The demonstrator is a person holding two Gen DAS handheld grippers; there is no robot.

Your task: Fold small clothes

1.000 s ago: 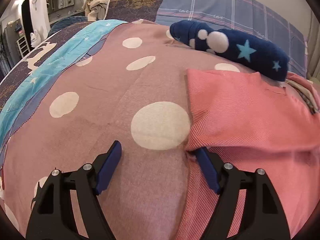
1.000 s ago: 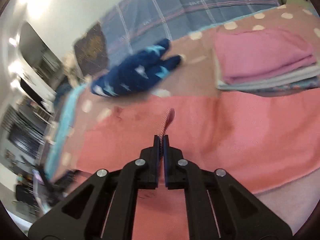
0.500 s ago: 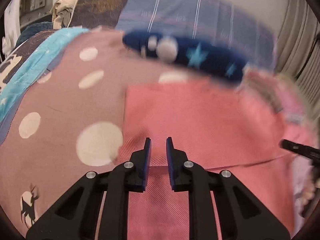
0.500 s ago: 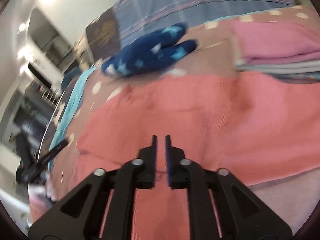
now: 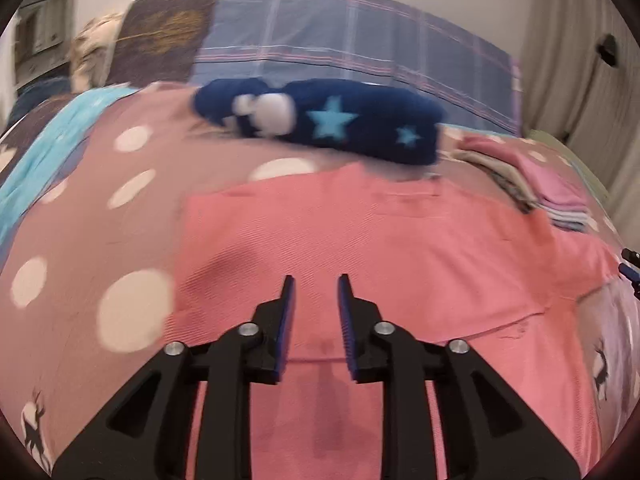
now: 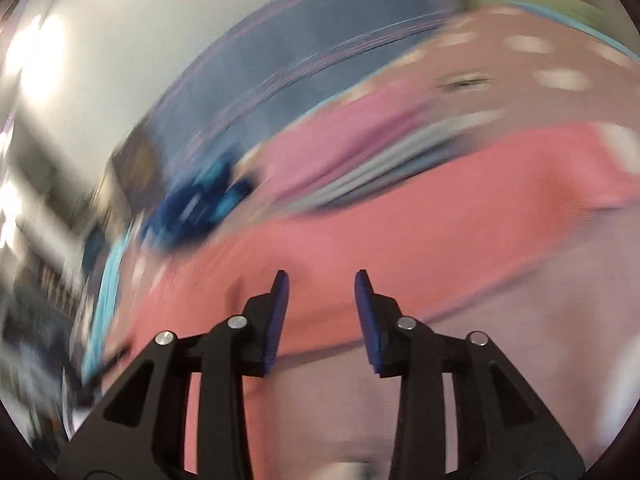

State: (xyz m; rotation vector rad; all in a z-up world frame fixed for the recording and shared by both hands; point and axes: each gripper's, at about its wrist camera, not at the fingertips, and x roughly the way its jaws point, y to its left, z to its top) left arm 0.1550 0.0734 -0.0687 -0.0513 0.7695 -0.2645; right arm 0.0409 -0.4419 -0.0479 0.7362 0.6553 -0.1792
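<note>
A salmon-pink garment [image 5: 360, 240] lies spread flat on the dotted bedspread, with a folded edge running across near its front. My left gripper [image 5: 314, 284] hovers above the garment's front part, jaws a little apart and empty. In the blurred right wrist view the same garment [image 6: 360, 240] lies under my right gripper [image 6: 321, 278], which is open and empty above its near edge. The tip of the right gripper [image 5: 630, 266] shows at the right edge of the left wrist view.
A navy plush cloth with blue stars [image 5: 320, 120] lies at the back of the bed. A stack of folded clothes [image 5: 536, 184] sits at the back right, also in the right wrist view [image 6: 340, 156]. Checked pillows [image 5: 340, 48] line the headboard.
My left gripper went from wide open at the garment's left edge to nearly shut, then opened slightly over its middle. My right gripper let go of the garment and opened while swinging quickly.
</note>
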